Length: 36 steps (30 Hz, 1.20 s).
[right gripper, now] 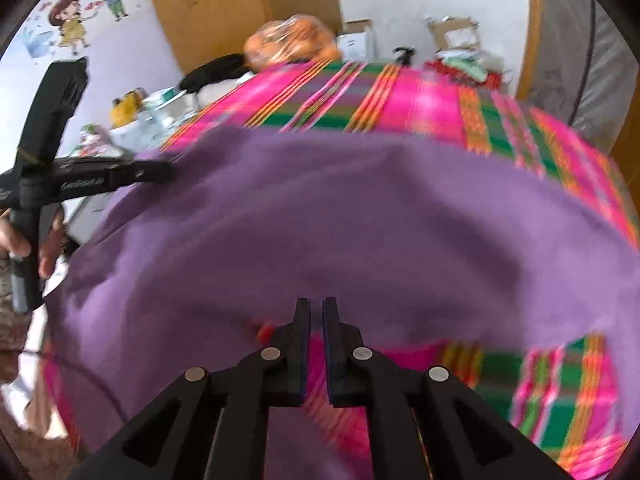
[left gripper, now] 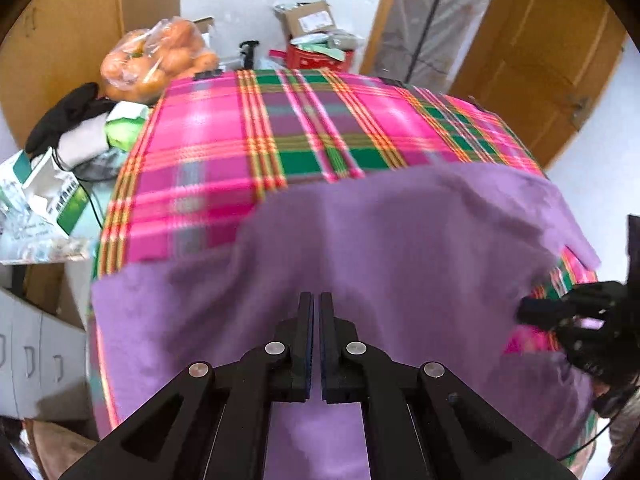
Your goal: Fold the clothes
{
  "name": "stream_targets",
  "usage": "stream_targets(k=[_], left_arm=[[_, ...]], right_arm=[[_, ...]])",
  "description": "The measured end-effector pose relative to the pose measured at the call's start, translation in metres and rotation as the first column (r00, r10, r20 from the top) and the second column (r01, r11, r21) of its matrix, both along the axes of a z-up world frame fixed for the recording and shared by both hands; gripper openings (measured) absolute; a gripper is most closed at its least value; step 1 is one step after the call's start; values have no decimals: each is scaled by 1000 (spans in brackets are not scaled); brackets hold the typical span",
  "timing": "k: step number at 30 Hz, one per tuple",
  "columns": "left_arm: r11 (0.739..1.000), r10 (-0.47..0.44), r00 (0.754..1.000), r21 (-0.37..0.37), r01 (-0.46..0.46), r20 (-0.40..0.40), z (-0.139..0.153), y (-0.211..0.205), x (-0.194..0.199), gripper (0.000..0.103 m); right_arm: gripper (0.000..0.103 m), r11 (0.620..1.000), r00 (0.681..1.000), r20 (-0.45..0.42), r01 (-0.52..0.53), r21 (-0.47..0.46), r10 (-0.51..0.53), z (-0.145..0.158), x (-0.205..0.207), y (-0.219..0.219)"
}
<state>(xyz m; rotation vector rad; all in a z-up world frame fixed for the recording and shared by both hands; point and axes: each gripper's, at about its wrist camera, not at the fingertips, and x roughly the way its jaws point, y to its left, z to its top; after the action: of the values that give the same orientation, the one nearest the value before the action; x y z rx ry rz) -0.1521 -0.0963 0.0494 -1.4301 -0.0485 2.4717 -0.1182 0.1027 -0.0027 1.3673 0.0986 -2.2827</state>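
Clutter (left gripper: 132, 92) along tablecloth's (left gripper: 224, 136) far edge

I see a matt, soft purple garment (left gripper: 400, 248) on a woven plaid cloth (left gripper: 224, 152). Both grippers (left gripper: 316, 300) (right gripper: 316, 304) are matt black plastic with shiny metal pins. Glossy clear plastic bag of oranges (left gripper: 156, 56). Smooth wooden door (left gripper: 532, 48), matt cardboard box (left gripper: 308, 18).

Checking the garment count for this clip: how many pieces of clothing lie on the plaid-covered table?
1: a plain purple fabric garment, spread over the near half of the pink-and-green plaid tablecloth. More could be hidden beneath it or out of view.
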Motion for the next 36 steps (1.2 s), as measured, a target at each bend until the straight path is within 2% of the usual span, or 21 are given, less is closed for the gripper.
stream_targets(k=[2,4,9,14,20,27,31,32,33,34,35,36], left_arm=[[1000,-17,1000,3,17,7,-2,8,7,3],[1000,-30,999,7,30,19,-6,15,12,5],[1000,-19,999,8,19,49,-16,22,12,5],[1000,13,996,4,-14,91,-27,18,2,7],[999,35,995,11,-36,91,-33,15,-5,7],[999,47,996,0,-47,70,-33,20,-7,7],[999,46,997,-1,-46,60,-33,19,-6,7],[999,47,997,-1,-47,60,-33,19,-6,7],[999,48,997,0,-48,60,-33,19,-6,7],[999,50,997,1,-50,60,-33,18,-6,7],[999,51,997,1,-51,61,-34,18,-6,7],[999,50,997,1,-50,61,-34,18,-7,7]], right_arm=[[6,999,999,35,-38,-20,39,-7,10,-6],[14,998,997,48,-62,-34,63,-10,14,-14],[39,993,993,35,-108,-49,110,-12,20,-31],[44,992,994,13,-109,-65,111,-13,13,-39],[52,993,994,-45,-105,-52,103,-15,9,-54],[52,990,996,-54,-78,-116,72,-19,4,-57],[50,991,996,-65,-61,-115,54,-19,7,-60],[43,992,997,-62,-58,-116,51,-19,7,-61],[30,991,997,-58,-63,-121,56,-20,8,-63],[30,990,997,-53,-69,-127,63,-20,9,-64],[24,989,996,-49,-74,-127,68,-20,11,-65],[12,991,996,-53,-72,-111,67,-20,12,-66]])
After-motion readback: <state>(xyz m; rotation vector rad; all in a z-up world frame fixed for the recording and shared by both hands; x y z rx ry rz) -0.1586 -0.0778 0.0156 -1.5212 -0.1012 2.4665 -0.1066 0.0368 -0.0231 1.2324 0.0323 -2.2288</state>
